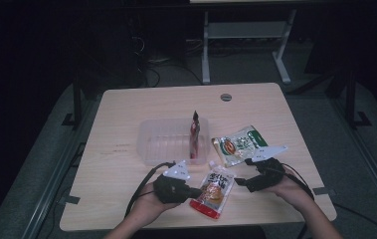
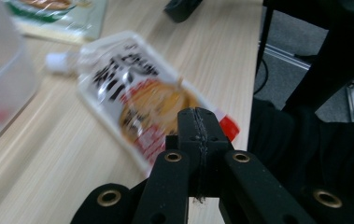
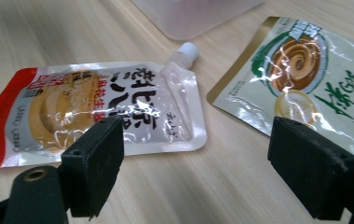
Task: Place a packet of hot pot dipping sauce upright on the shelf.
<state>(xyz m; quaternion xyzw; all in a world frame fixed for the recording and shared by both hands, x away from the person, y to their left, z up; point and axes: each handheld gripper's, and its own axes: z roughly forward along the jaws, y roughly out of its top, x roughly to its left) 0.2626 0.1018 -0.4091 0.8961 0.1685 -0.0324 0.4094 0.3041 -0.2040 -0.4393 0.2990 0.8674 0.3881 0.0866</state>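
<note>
left gripper [image 1: 196, 191] jaws pressed together on nothing, tip at the spouted pouch [image 1: 213, 187] lying flat on the table [image 1: 116, 164] near its front edge, green pouch [image 1: 239, 143] beside it, right gripper [image 1: 239, 182] jaws spread, empty.

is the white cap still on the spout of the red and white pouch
Yes, in the right gripper view the red and white pouch carries its white cap on the spout.

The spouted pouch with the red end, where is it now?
In the high view the spouted pouch lies flat near the table's front edge, between both grippers, below the green pouch.
</note>
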